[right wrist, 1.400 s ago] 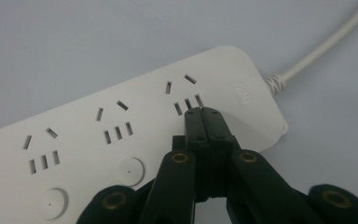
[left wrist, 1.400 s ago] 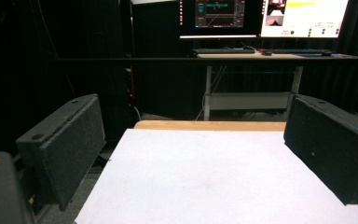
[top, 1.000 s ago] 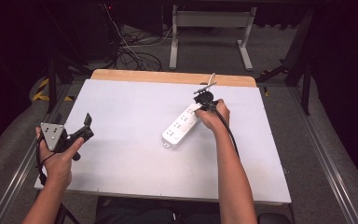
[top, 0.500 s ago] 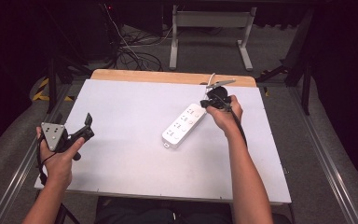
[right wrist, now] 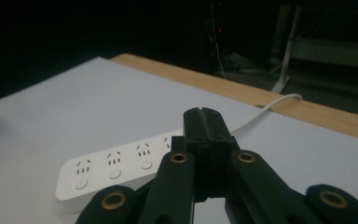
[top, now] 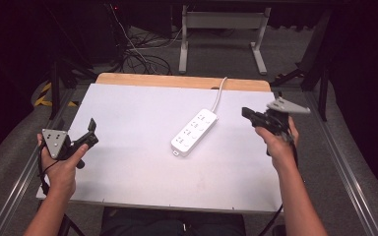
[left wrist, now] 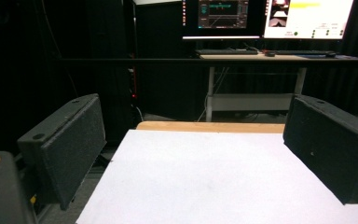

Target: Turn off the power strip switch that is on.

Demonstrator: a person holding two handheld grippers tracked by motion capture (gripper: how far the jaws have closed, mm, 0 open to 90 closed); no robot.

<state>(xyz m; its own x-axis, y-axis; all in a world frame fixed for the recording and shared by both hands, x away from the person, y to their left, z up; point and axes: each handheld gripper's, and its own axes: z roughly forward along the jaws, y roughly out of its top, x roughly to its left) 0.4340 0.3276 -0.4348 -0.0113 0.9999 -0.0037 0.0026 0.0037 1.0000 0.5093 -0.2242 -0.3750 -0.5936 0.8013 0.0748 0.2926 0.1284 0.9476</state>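
Observation:
A white power strip point(top: 194, 132) lies slantwise in the middle of the white table top point(top: 128, 113), its cable point(top: 220, 91) running off over the far wooden edge. My right gripper point(top: 246, 113) is held above the table to the right of the strip, jaws shut with nothing between them; in the right gripper view the closed jaws point(right wrist: 204, 122) point at the strip point(right wrist: 116, 163) just beyond. My left gripper point(top: 91, 132) hovers at the table's left edge, open and empty, its pads point(left wrist: 70, 140) wide apart over bare table.
A wooden strip point(top: 182, 81) borders the far side of the table. Beyond it stand a metal desk frame point(top: 221, 34) and loose cables point(top: 138, 56) on the floor. Monitors point(left wrist: 265, 16) glow on a desk farther back. Metal rails point(top: 344, 162) run along the table's right side.
My right gripper has pulled away from the far end of the power strip, moving right and a little up, still shut. The left gripper and the strip stayed put.

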